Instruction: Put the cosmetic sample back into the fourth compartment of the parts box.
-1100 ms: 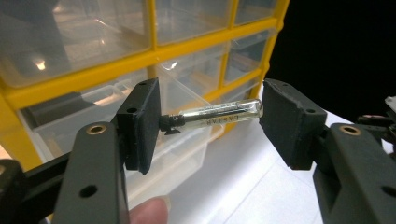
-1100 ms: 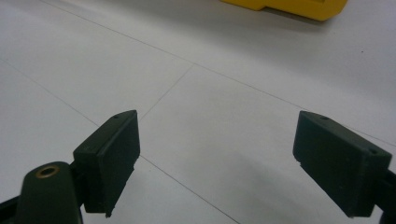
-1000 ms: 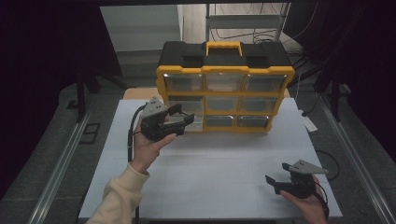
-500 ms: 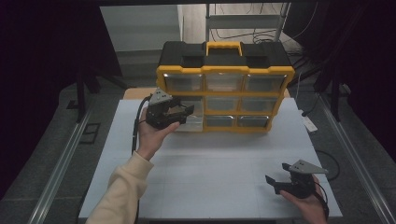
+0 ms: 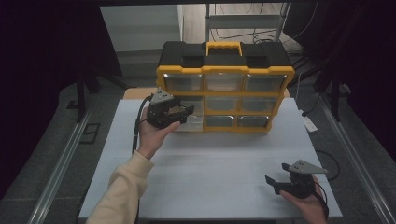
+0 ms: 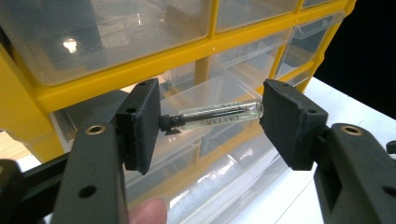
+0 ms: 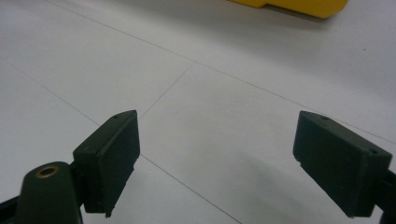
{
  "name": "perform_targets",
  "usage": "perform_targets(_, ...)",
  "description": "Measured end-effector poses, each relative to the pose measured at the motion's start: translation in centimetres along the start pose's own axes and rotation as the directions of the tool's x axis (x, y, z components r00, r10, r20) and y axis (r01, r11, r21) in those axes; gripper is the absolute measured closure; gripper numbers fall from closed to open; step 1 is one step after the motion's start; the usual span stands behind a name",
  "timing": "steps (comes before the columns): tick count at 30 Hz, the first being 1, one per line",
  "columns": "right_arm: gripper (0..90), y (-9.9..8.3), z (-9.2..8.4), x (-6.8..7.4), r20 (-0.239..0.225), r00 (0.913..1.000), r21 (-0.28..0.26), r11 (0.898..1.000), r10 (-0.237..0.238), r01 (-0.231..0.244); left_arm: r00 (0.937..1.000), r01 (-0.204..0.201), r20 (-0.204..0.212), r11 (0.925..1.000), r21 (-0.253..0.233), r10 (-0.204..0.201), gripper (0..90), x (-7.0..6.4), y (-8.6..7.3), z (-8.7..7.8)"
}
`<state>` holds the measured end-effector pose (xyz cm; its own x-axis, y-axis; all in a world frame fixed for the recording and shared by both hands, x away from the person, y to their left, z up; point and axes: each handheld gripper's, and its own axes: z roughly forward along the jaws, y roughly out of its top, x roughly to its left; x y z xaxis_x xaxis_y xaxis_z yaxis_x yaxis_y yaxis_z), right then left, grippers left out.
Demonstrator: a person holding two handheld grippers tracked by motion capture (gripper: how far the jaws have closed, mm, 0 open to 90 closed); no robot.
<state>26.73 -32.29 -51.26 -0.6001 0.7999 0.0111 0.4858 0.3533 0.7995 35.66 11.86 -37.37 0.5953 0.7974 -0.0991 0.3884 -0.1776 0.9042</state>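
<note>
a count of what sits on the white tabletop

one yellow and black plastic organiser cabinet (image 5: 225,88) stands on the one white tabletop (image 5: 210,163). its front shows nine clear plastic drawers, three rows of three, and one of them, at the lower left, is pulled out. one yellow carry handle (image 5: 223,46) is on top. one small clear glass vial with a black cap (image 6: 212,115) lies between pads. there are two black tongs, the left tongs (image 5: 173,112) and the right tongs (image 5: 280,183), each with two pads, each in one hand.

glass vial (image 6: 219,113), mirrored lettering "LASTAR"
</note>
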Motion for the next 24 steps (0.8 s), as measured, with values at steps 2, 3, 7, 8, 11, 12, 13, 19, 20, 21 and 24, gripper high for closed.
perform_targets(2,15.8,0.0,0.0,0.0,0.002,1.0,0.0,1.0,0.0,0.0,1.0,-0.004,-0.003,0.9999,-0.009,0.004,28.4,-0.1,0.0,-0.1)
perform_targets(3,15.8,0.0,0.0,0.0,0.001,1.0,0.0,1.0,0.001,-0.001,1.0,0.001,0.003,0.9999,-0.016,-0.001,26.3,-0.1,0.0,-0.3)
perform_targets(7,15.8,0.0,0.0,0.0,0.006,1.0,0.001,1.0,-0.001,0.001,0.9997,0.012,0.022,0.9996,-0.024,-0.011,20.7,0.0,0.0,-0.8)
perform_targets(8,15.8,0.0,0.0,0.0,0.005,1.0,0.0,1.0,0.0,0.0,0.9992,0.009,0.038,0.9996,-0.027,-0.008,20.7,-0.1,0.0,-1.2)
perform_targets(11,15.9,0.0,0.0,0.0,0.004,1.0,0.0,1.0,0.002,-0.002,0.9979,-0.001,0.065,0.9997,-0.025,0.003,19.0,-0.3,-0.4,-1.8)
perform_targets(12,15.9,0.0,0.0,0.0,0.0,1.0,-0.001,1.0,0.004,-0.004,0.9971,-0.005,0.075,0.9998,-0.021,0.006,18.9,-0.4,-0.6,-2.1)
perform_targets(13,15.8,0.0,0.0,0.0,0.0,1.0,-0.001,1.0,0.002,-0.002,0.9962,-0.01,0.086,0.9998,-0.018,0.011,18.9,-0.5,-0.9,-2.4)
perform_targets(19,15.9,-0.1,0.0,-0.2,-0.002,1.0,-0.003,1.0,0.008,-0.008,0.9911,-0.014,0.132,0.9998,-0.015,0.016,19.1,-0.9,-1.8,-3.5)
perform_targets(20,15.8,0.0,0.1,-0.2,-0.003,1.0,-0.003,1.0,0.007,-0.007,0.9905,-0.021,0.135,0.9997,-0.013,0.023,19.2,-1.0,-2.0,-3.7)
perform_targets(21,15.8,0.0,0.1,-0.2,-0.003,1.0,-0.003,1.0,0.007,-0.007,0.9901,-0.023,0.138,0.9997,-0.012,0.024,19.2,-1.1,-2.2,-3.8)
perform_targets(24,15.9,0.0,0.1,-0.2,-0.007,1.0,-0.004,1.0,0.007,-0.007,0.9874,-0.021,0.157,0.9998,-0.007,0.022,19.2,-1.4,-3.2,-4.3)
